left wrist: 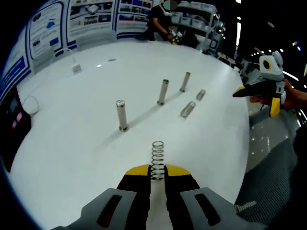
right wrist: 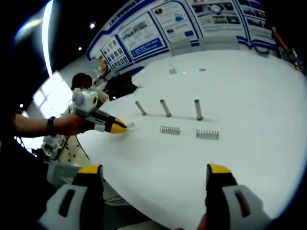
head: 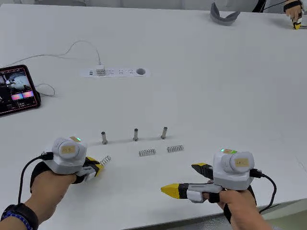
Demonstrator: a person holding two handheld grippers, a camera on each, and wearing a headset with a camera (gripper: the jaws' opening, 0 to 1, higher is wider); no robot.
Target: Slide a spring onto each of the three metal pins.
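Three upright metal pins stand in a row on the white table: left pin (head: 104,138) (left wrist: 121,115), middle pin (head: 135,134) (left wrist: 163,92), right pin (head: 164,132) (left wrist: 185,82). Two springs (head: 147,152) (head: 175,148) lie flat just in front of the middle and right pins. My left gripper (head: 99,165) (left wrist: 157,171) is shut on a third spring (head: 105,160) (left wrist: 157,154), held a little before the left pin. My right gripper (head: 184,178) (right wrist: 153,168) stands open with nothing between its jaws, nearer the table's front edge, right of the springs.
A white power strip (head: 115,72) with a plugged charger and cable lies behind the pins. A tablet (head: 17,89) rests at the left edge. A grey curved object (head: 224,16) sits at the far back right. The table's front edge (head: 268,207) runs close to my right hand.
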